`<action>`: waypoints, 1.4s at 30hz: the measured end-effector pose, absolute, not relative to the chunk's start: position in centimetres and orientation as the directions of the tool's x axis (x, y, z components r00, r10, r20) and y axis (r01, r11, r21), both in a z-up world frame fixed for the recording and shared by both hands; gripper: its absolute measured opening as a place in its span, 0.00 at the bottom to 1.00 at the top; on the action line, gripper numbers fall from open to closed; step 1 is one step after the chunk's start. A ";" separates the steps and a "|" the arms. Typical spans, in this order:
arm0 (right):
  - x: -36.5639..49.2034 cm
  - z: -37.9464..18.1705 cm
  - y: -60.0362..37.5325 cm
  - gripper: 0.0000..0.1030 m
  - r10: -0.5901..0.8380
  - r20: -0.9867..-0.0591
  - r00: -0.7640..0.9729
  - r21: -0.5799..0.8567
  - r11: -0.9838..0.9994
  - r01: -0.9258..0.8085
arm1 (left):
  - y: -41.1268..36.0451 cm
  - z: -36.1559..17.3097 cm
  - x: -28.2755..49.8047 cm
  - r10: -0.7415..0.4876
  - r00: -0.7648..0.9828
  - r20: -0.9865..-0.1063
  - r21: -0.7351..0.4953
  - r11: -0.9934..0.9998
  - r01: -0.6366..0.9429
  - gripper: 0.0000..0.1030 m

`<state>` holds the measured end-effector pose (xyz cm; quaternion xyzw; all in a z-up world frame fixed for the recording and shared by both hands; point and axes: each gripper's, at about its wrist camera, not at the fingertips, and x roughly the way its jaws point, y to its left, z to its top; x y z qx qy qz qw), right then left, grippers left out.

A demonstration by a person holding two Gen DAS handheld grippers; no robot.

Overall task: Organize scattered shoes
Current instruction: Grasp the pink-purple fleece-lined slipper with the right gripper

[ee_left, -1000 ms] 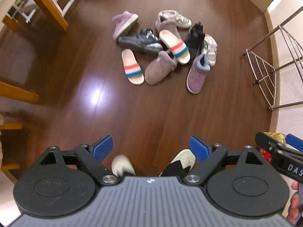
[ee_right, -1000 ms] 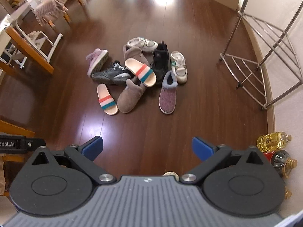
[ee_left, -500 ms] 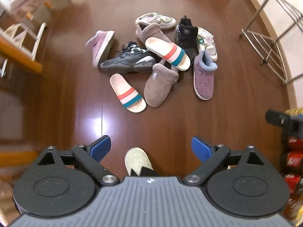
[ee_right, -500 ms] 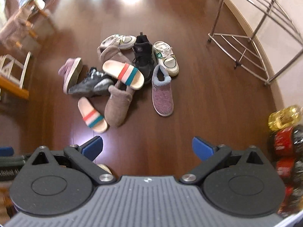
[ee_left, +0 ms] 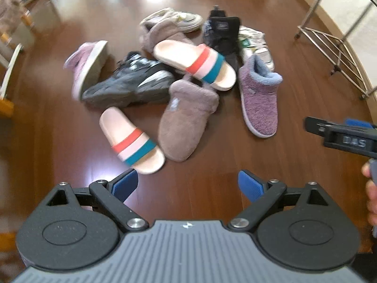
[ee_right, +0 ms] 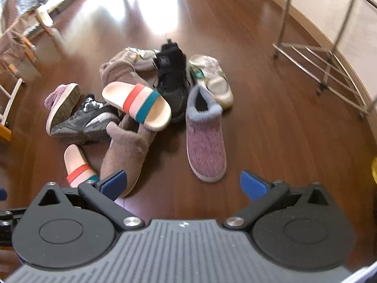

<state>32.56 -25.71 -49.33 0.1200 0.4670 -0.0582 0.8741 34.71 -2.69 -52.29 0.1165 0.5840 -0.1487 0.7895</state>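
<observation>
Several shoes lie in a loose pile on the wood floor. Nearest my left gripper [ee_left: 188,184], which is open and holds nothing, are a striped slide [ee_left: 132,141] and a brown fuzzy slipper [ee_left: 186,120]. A second striped slide [ee_left: 195,63] rests on top of the pile, beside a dark sneaker [ee_left: 127,85]. A purple knit slipper [ee_left: 259,99] lies at the right. My right gripper [ee_right: 182,184] is open too, just short of the brown slipper [ee_right: 124,153] and the purple slipper [ee_right: 205,148]. Behind them stand a black boot [ee_right: 172,77] and a white sneaker [ee_right: 212,80].
A metal rack [ee_right: 329,70] stands by the wall at the right. Wooden furniture legs [ee_left: 7,103] and a chair [ee_right: 21,44] are at the left. The other gripper's body [ee_left: 341,136] and a hand [ee_left: 372,188] show at the right edge of the left wrist view.
Both grippers have come forward and lower toward the pile, so the shoes look much larger. The person's feet have dropped out of the views. Both grippers stay open.
</observation>
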 end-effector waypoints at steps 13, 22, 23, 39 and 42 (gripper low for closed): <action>37.9 -58.9 -25.4 0.97 0.030 -0.700 0.714 0.188 0.971 0.144 | 1.1 -52.1 37.8 -0.099 0.430 -0.897 0.006 0.972 0.236 0.91; 40.9 -61.6 -19.6 0.93 0.141 -0.743 0.655 0.256 0.963 0.082 | 7.7 -53.9 41.3 -0.108 0.432 -0.896 -0.032 0.983 0.180 0.91; 42.3 -62.2 -18.0 0.91 0.145 -0.753 0.642 0.253 0.964 0.078 | 8.9 -53.9 41.5 -0.106 0.436 -0.893 -0.035 0.985 0.168 0.91; 64.9 -71.7 6.9 0.91 0.192 -0.891 0.411 0.213 0.977 0.005 | 25.6 -57.1 43.6 -0.088 0.436 -0.896 -0.139 0.987 -0.087 0.92; 69.1 -73.5 11.5 0.96 0.197 -0.911 0.363 0.207 0.978 -0.010 | 27.6 -58.2 43.4 -0.080 0.429 -0.900 -0.147 0.981 -0.125 0.92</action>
